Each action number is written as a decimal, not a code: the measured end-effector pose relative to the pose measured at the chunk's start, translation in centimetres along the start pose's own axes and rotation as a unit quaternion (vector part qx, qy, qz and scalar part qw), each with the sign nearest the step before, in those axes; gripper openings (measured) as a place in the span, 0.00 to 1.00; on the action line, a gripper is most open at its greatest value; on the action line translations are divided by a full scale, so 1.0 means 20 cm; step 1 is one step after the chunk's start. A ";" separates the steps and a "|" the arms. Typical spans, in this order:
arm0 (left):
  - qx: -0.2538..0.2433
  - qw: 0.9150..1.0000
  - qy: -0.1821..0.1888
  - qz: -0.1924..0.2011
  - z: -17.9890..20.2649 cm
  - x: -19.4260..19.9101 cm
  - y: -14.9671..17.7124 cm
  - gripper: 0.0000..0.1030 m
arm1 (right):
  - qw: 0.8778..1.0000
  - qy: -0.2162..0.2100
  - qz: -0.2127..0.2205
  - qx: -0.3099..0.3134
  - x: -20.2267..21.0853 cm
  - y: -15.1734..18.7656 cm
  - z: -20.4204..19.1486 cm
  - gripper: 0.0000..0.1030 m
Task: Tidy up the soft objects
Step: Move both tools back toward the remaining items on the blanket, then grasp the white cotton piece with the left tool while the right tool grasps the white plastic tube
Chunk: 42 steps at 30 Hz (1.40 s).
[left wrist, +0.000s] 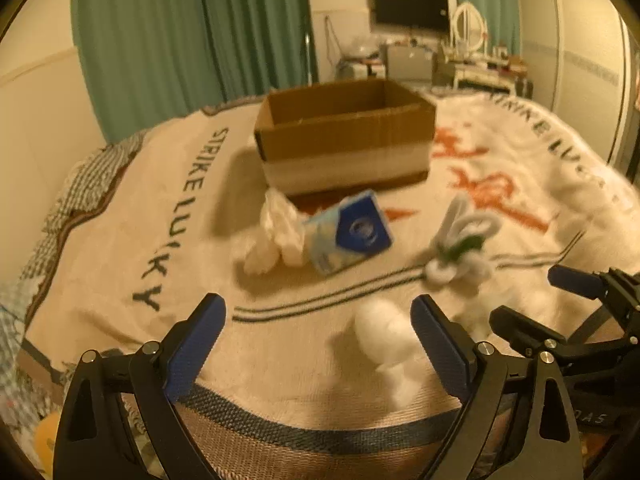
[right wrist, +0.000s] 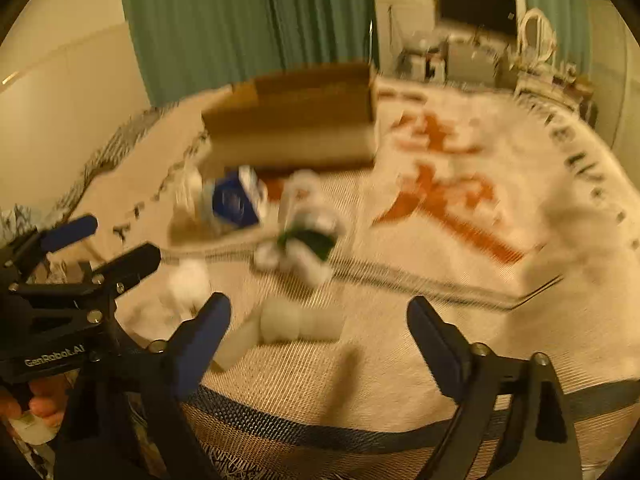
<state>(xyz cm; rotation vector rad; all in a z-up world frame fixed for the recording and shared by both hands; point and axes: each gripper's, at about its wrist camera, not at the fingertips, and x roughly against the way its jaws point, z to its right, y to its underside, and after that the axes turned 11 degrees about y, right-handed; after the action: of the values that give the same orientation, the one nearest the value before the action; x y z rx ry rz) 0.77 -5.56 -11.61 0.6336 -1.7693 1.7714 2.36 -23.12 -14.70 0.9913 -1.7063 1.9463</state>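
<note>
An open cardboard box (left wrist: 344, 136) stands on the bed blanket; it also shows in the right wrist view (right wrist: 296, 120). In front of it lie a blue tissue pack (left wrist: 352, 236) with white tissue (left wrist: 276, 236) spilling out, a white and green fuzzy toy (left wrist: 460, 244) and white cotton balls (left wrist: 384, 336). My left gripper (left wrist: 318, 344) is open and empty, just short of the cotton balls. My right gripper (right wrist: 320, 344) is open and empty above the blanket, with white soft pieces (right wrist: 296, 320) between its fingers. The right wrist view is blurred.
The cream blanket (left wrist: 120, 240) with dark lettering and orange characters covers the bed. Green curtains (left wrist: 192, 28), a TV (left wrist: 412, 8) and a dresser (left wrist: 480, 68) stand behind. The other gripper shows at each view's side: the right one (left wrist: 580, 304) and the left one (right wrist: 80, 256).
</note>
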 end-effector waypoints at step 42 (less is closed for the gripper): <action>-0.009 0.989 0.135 -0.052 0.14 -0.16 0.09 0.31 | 0.998 -0.051 0.003 -0.032 0.01 0.01 0.10 0.14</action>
<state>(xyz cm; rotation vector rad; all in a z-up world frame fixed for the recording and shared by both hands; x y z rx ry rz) 1.90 -8.44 -15.04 0.4465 -1.5399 1.6801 2.57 -25.05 -14.76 1.0809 -1.8167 1.8615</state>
